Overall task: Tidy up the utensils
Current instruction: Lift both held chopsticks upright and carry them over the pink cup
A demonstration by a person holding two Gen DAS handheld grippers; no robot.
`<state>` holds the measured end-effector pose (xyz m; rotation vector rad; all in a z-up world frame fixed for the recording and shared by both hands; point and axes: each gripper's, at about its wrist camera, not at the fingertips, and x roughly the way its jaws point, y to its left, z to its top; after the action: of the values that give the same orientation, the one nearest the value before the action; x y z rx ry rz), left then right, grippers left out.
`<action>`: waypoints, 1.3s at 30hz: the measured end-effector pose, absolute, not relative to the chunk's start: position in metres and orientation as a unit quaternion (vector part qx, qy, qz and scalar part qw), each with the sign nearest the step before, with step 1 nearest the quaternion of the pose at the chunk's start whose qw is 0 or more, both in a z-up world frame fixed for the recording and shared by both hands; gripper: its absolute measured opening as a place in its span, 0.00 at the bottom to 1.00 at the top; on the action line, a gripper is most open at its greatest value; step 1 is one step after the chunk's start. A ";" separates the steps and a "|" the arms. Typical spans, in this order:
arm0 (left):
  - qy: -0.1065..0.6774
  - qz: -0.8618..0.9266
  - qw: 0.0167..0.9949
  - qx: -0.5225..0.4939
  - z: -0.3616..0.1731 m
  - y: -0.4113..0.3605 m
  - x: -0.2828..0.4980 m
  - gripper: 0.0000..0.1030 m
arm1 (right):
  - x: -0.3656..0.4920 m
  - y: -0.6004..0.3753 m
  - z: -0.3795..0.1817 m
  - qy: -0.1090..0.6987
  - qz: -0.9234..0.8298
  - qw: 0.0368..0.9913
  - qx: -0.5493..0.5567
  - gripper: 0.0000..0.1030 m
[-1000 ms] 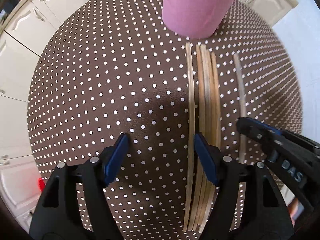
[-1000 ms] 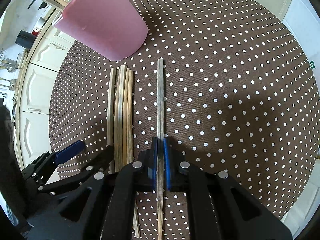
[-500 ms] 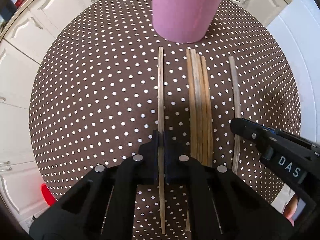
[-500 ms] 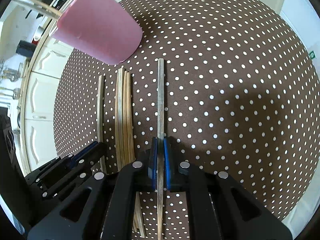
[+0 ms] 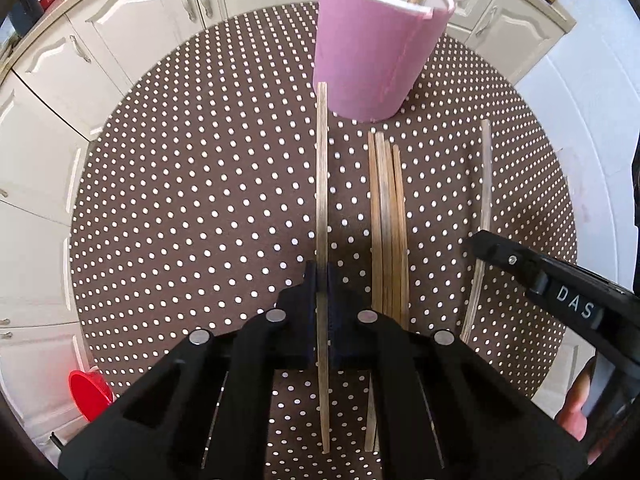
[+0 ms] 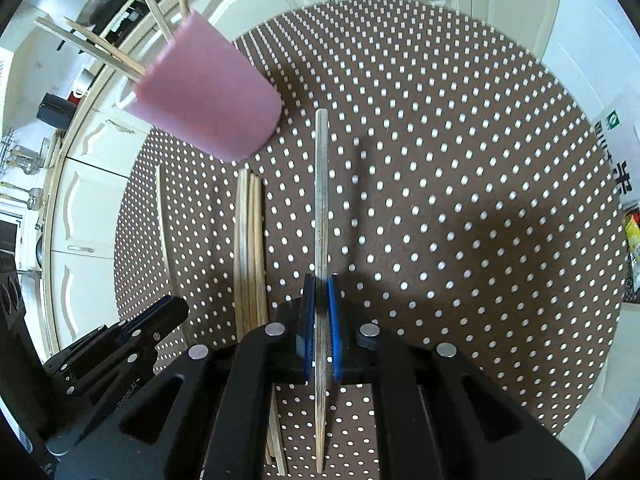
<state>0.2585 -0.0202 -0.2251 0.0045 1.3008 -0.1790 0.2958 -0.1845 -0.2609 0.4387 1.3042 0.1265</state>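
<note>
Mid-pickup, by the look of it: one thin flat wooden stick [image 5: 322, 184] clamped between the closed blue-padded jaws of the left gripper [image 5: 321, 280], gripped near its lower third, tip reaching toward the tall pink cylindrical cup [image 5: 376, 60]. Likewise on the other side: a second, greyer wooden stick [image 6: 321, 208] pinched by the fully closed right gripper [image 6: 321, 292], held lengthwise along the fingers. Both sticks apparently raised off the brown white-dotted tablecloth [image 5: 180, 200], though contact at the far ends hard to rule out. Between the two held sticks, a bundle of four or so pale wooden sticks [image 5: 386, 220] lying side by side on the cloth, just below the cup's base. Already standing in the cup, several wooden sticks [image 6: 104, 50] leaning outward over the rim.

Next, probably: lifting higher, tilting each stick upright and lowering it end-first into the cup's open mouth. Calls for clearing the rim and the leaning sticks, keeping the two grippers from colliding above the narrow opening, then loosening the jaws only once the stick's end is inside.
</note>
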 end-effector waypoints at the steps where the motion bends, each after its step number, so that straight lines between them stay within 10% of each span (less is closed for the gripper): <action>1: 0.602 -0.083 0.794 0.001 -0.222 -0.011 0.259 0.06 | 0.295 -0.187 -0.255 0.594 0.058 0.776 0.203 0.05; 39: 0.451 -0.075 0.889 -0.015 -0.062 -0.002 0.243 0.06 | 0.297 -0.210 -0.095 0.397 0.066 0.894 0.196 0.05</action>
<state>0.2433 -0.0020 -0.0621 -0.0314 0.9365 -0.1553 0.2972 -0.2098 -0.0949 0.4059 0.8228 0.1372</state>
